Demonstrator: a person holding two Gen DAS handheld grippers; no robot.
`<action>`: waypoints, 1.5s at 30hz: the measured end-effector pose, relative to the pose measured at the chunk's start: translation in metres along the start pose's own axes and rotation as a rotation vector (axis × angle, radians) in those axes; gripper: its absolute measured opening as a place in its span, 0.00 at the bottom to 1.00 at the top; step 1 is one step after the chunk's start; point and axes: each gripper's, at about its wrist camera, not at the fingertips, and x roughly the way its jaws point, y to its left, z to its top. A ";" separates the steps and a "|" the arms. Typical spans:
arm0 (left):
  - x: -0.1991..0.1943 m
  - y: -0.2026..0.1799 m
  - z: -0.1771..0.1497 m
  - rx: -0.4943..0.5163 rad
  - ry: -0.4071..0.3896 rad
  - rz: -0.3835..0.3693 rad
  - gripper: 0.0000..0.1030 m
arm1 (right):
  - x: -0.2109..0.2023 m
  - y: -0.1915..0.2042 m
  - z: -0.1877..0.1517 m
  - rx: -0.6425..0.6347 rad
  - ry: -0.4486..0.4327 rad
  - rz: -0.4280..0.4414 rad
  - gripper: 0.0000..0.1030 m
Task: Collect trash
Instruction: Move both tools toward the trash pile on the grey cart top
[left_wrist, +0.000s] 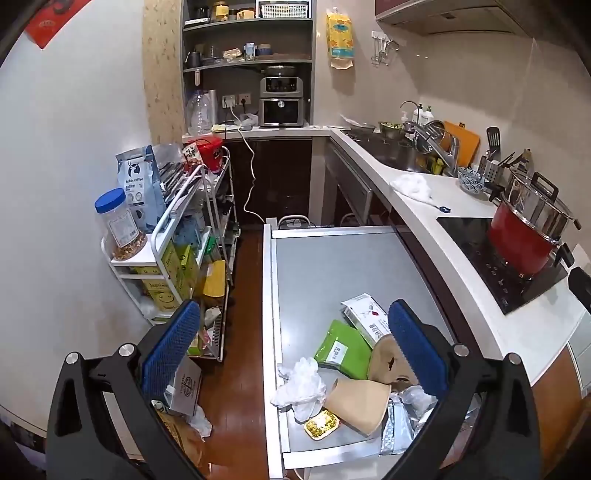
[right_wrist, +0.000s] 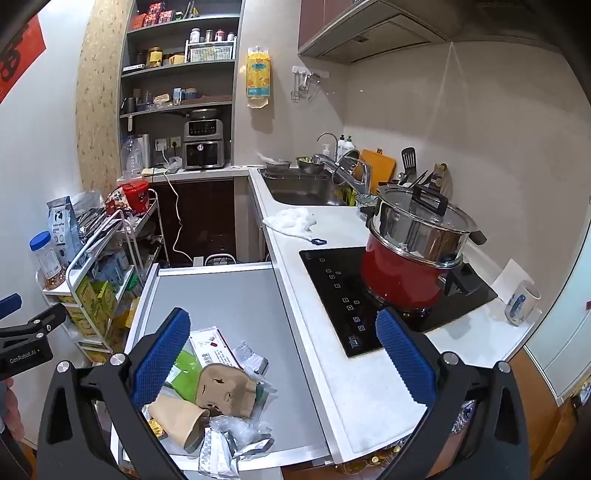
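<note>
White L-shaped bench runs along the right wall: sink at the far end, black induction hob nearer, red pot on it with a steel lidded steamer stacked on top. Crumpled white cloth lies between sink and hob. White mug at the bench's near right.

Grey pull-out bench sits just left of it and lower; far half bare, trash heaped at the near end.

White trolley rack stands across the wood floor, carrying a coffee bag and a blue-lid jar.

Trash pile, big to small:
- green pouch, flat, long axis running away from the near edge, tilted right
- white printed packet beyond it, long axis angled toward near right
- tan paper cup on its side, mouth toward the near left in the right wrist view
- torn brown paper piece, touching the cup
- crumpled white tissue at the pile's left edge
- silver foil wrappers at the near edge
- small gold foil tray just beside the cup

Left hand-held gripper: jaws spread wide, nothing between them, above the pile's left side. Right hand-held gripper: also spread wide, holding nothing, above the pile's right side and the bench edge.
</note>
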 end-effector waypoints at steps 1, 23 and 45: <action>0.000 0.000 0.000 -0.001 0.002 0.000 0.98 | -0.001 0.000 0.000 0.002 -0.001 0.002 0.96; 0.020 0.008 -0.011 -0.075 0.168 -0.141 0.98 | 0.007 -0.002 -0.009 0.003 0.037 -0.008 0.96; 0.064 -0.026 -0.112 0.212 0.281 -0.278 0.98 | 0.113 0.034 -0.055 -0.039 0.354 0.164 0.96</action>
